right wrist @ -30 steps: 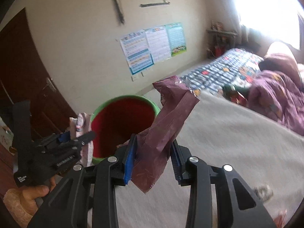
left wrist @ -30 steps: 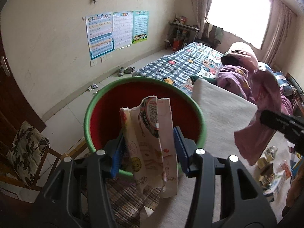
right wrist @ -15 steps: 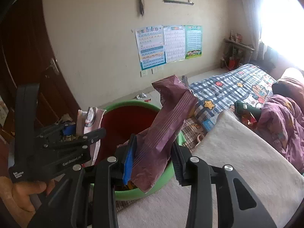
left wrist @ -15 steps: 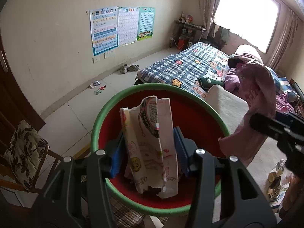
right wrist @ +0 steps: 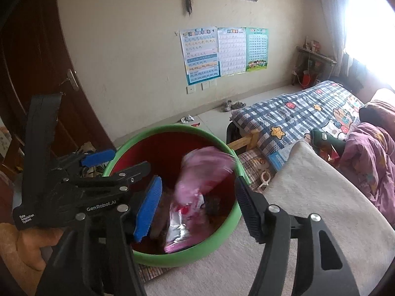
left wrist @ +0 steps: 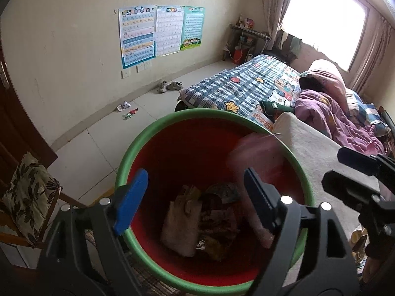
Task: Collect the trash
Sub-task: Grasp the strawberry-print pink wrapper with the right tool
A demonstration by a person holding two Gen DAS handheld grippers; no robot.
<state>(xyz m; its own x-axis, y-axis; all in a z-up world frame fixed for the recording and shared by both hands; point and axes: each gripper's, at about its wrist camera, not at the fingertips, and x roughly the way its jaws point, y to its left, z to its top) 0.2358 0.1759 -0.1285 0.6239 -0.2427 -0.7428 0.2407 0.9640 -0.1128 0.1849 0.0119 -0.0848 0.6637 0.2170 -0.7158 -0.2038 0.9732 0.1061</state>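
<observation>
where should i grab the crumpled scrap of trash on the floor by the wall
Pinch the crumpled scrap across its raised, bunched middle, coming straight down from above. It lies low on the open floor close to the wall, so a side approach has little to bite. Detail is too small to say more.

Both wrist cams; down into bin [left wrist: 302,185]

Daylight is pouring in from the window [left wrist: 323,14], blowing out to white glare in both views. Fisheye distortion is bending walls and darkening the corners. A pink wrapper [right wrist: 197,187] is smearing into motion blur above the shadowed red bin [left wrist: 187,148].
</observation>
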